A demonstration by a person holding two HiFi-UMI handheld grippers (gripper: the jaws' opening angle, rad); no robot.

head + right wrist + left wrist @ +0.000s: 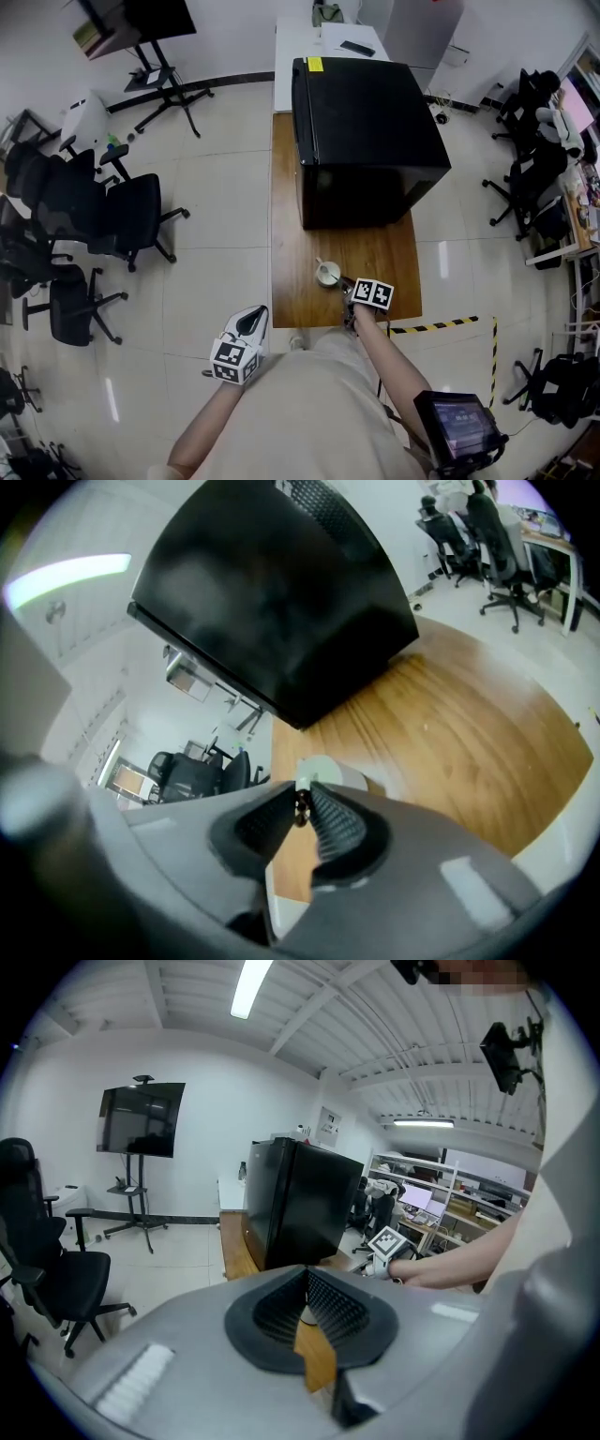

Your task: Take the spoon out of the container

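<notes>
A small white container [328,274] stands near the front edge of the wooden table [291,234], with a thin spoon [321,262] standing up out of it. My right gripper [348,289] is just right of the container, low over the table. In the right gripper view its jaws are together at the tips [302,797], where something small and dark shows, and the container [323,769] lies right beyond them. My left gripper [253,319] hangs off the table's front left corner, shut and empty [305,1279].
A big black box [366,122] fills the back half of the table, close behind the container. Office chairs [103,216] stand to the left and a TV stand [141,28] at the back left. Yellow-black tape [441,326] marks the floor on the right.
</notes>
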